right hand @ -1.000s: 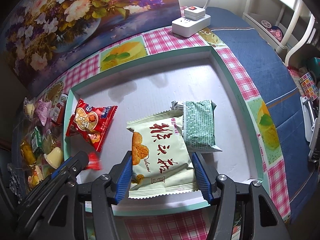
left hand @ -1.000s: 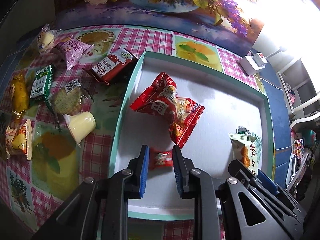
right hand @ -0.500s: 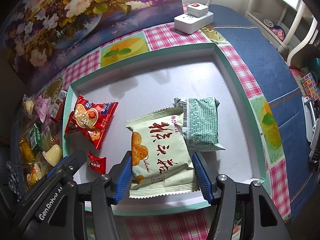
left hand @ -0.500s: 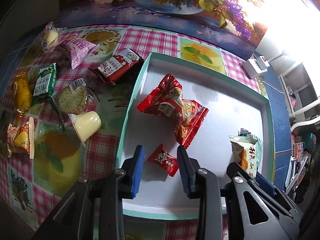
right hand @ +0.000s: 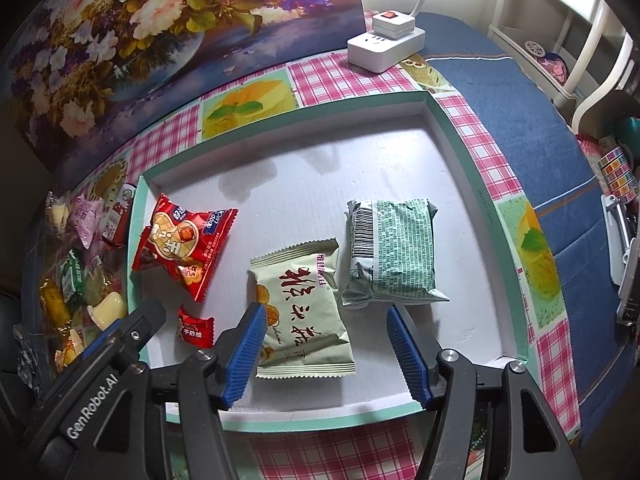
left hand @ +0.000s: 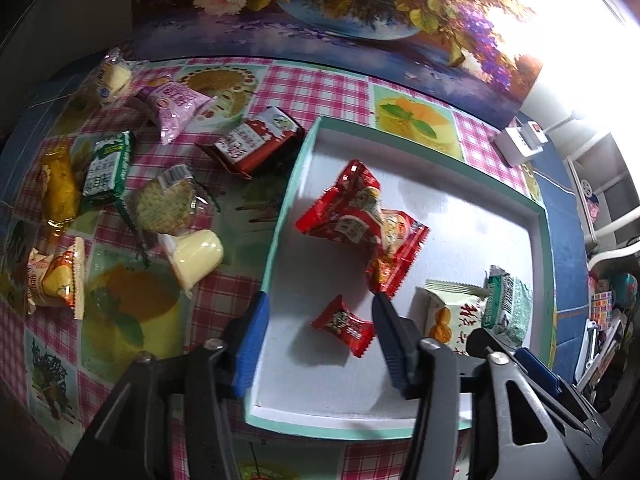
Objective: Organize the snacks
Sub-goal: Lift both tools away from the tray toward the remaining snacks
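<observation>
Both fingers now spread wide, crinkly red candy wrapper (left hand: 345,325) and glossy cream pouch (right hand: 304,312) released on white tray (right hand: 320,184)

"GenRobot.AI" stands in white on the left gripper's (right hand: 200,346) black arm, at seven o'clock in the right wrist view. The red packet (right hand: 182,246) at nine o'clock carries "LUCK" in white. Large red Chinese characters run down the cream packet (right hand: 304,312); the green packet (right hand: 390,256) bears a barcode.
</observation>
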`<control>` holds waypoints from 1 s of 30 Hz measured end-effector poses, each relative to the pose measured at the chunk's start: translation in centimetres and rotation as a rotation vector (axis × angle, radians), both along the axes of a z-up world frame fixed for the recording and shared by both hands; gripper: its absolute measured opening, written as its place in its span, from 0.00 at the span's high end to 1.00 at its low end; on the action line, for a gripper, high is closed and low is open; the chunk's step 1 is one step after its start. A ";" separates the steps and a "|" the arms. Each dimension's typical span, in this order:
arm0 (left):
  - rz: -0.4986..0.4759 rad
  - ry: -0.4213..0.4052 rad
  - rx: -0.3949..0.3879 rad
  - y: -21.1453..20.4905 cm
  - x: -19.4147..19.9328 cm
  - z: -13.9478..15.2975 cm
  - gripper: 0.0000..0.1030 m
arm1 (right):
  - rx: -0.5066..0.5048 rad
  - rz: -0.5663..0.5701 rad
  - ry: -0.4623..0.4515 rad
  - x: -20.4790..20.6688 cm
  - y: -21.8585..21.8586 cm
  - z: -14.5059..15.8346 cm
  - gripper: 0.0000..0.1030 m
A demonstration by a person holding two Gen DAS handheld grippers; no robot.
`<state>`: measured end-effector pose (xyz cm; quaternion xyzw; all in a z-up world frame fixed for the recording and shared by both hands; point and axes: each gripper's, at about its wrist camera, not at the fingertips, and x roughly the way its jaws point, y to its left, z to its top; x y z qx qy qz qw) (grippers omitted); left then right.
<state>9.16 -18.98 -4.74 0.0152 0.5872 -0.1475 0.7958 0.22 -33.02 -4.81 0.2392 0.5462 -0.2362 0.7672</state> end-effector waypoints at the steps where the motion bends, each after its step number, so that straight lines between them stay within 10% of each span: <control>1: 0.006 -0.003 0.003 0.2 0.1 0.0 0.40 | -0.003 0.001 0.003 0.0 0.0 0.0 0.31; 13: 0.118 -0.040 0.038 2.8 0.8 -0.1 0.10 | -0.017 0.016 -0.003 0.1 0.1 0.0 0.05; 30: 0.176 -0.061 0.080 5.4 1.4 -0.3 0.10 | -0.043 0.021 -0.008 0.1 0.1 0.1 0.00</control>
